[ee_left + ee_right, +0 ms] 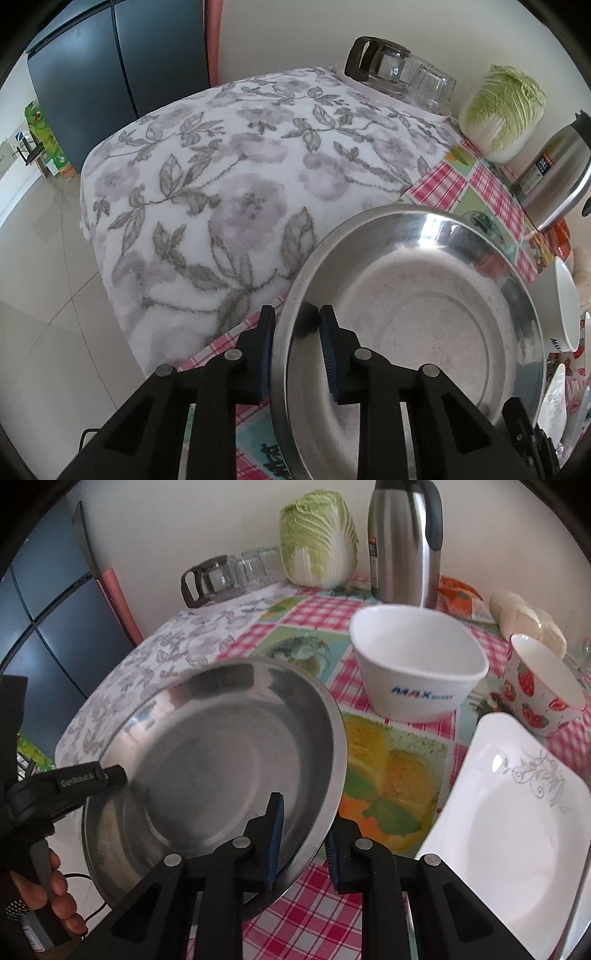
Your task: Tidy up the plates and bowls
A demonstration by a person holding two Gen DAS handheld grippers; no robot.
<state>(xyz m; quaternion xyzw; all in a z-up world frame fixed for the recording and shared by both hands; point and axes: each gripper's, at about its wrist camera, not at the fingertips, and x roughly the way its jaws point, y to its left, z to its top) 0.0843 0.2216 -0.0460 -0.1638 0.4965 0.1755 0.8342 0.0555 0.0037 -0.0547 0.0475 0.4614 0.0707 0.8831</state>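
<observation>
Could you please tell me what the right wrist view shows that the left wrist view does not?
Only the right wrist view shows the strawberry bowl, the person's hand on the left gripper, and the right gripper clamping the steel basin. Only the left wrist view shows the left gripper's pads pinching the basin's rim. Both share the basin, cabbage, thermos, white MAX bowl and white square plate.

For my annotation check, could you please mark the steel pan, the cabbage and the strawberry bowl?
steel pan (207, 746), right wrist view, inner floor.
cabbage (319, 535), right wrist view, leafy side.
strawberry bowl (532, 698), right wrist view, outer wall.
</observation>
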